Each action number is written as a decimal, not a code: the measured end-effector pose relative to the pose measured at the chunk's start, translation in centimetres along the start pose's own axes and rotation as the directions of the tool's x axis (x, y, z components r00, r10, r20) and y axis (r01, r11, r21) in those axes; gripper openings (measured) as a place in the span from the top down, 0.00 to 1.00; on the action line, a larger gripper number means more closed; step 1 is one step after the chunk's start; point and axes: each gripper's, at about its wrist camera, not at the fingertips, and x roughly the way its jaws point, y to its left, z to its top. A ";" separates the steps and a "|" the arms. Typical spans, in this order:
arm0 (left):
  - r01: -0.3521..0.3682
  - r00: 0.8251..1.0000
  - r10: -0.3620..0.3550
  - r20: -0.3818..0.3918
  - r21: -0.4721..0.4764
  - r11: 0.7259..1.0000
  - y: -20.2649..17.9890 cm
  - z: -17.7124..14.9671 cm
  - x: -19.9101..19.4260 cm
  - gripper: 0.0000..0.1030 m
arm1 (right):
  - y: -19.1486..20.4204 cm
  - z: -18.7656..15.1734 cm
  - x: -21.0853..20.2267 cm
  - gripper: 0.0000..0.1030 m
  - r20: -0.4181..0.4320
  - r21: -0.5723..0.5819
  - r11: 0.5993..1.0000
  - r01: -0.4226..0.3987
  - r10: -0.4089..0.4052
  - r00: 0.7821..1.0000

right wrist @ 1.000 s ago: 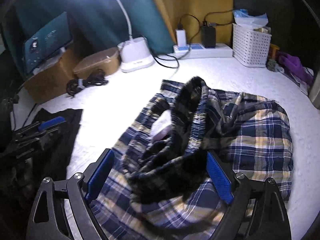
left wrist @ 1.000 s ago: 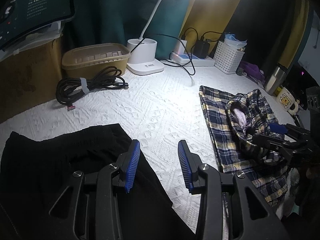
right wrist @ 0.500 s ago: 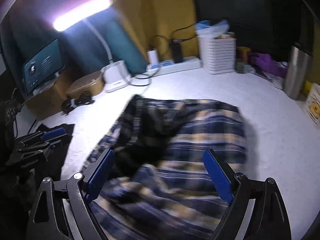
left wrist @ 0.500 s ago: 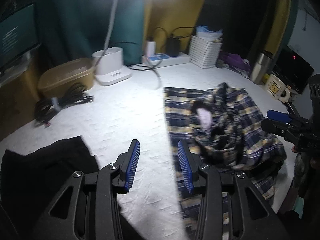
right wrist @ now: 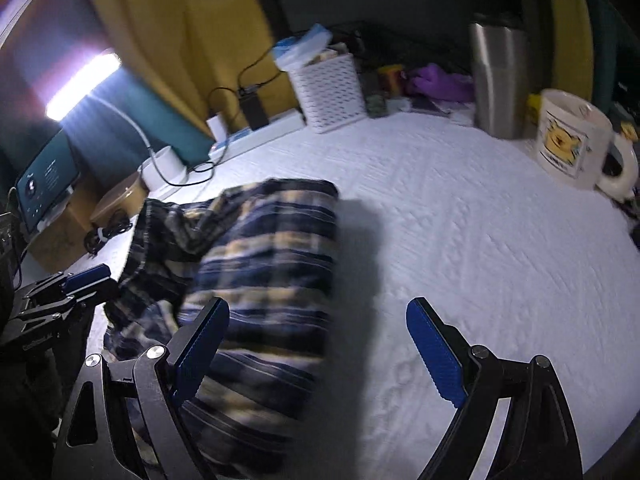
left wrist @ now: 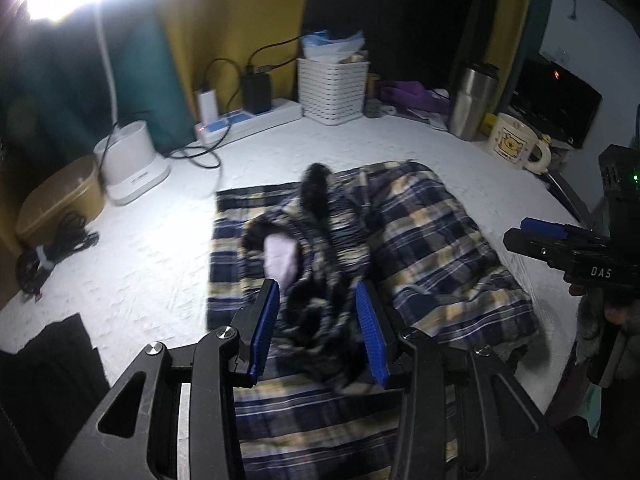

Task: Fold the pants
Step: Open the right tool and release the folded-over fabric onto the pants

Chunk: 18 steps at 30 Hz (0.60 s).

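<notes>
The plaid pants (left wrist: 432,240) lie crumpled on the white bedspread (left wrist: 160,260), navy, yellow and white checks, with a dark bunched waistband and a pale lining patch (left wrist: 280,258) showing. My left gripper (left wrist: 318,322) is open and hangs just over the bunched waistband. My right gripper (right wrist: 316,350) is open wide over the right edge of the pants (right wrist: 272,248), its left finger above the cloth and its right finger above bare bedspread (right wrist: 480,240). The right gripper also shows at the right edge of the left wrist view (left wrist: 560,244).
A white basket (left wrist: 334,88), power strip (left wrist: 248,122), lamp base (left wrist: 132,168), steel tumbler (left wrist: 472,100) and bear mug (left wrist: 514,142) line the back edge. A tan box (left wrist: 60,200) and coiled cable (left wrist: 52,252) sit left. A black garment (left wrist: 44,376) lies at the near left.
My left gripper swung right from the black garment to over the plaid pants. My right gripper swung right, off the middle of the pants to their right edge. Both stayed open.
</notes>
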 end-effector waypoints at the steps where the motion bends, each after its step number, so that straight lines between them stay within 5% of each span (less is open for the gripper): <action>1: -0.004 1.000 0.004 -0.004 0.015 1.000 -0.4 0.2 0.2 0.62 | -0.4 -0.2 -0.1 0.11 -0.001 0.003 1.000 0.000 0.000 1.000; 8: -0.040 0.998 0.044 -0.048 0.079 0.996 -1.8 -0.3 1.8 0.62 | 0.3 -2.1 0.3 0.11 -0.035 -0.058 0.998 -0.016 0.014 0.999; 11: -0.069 0.996 0.074 -0.043 0.106 0.992 -1.9 -0.7 2.1 0.82 | 1.2 -3.1 0.9 0.11 -0.054 -0.092 0.996 -0.015 0.010 0.998; 18: -0.093 0.995 0.094 -0.025 0.051 0.994 0.4 -0.9 1.3 0.89 | 3.5 -5.1 1.3 0.11 -0.075 -0.201 0.979 0.036 -0.052 0.996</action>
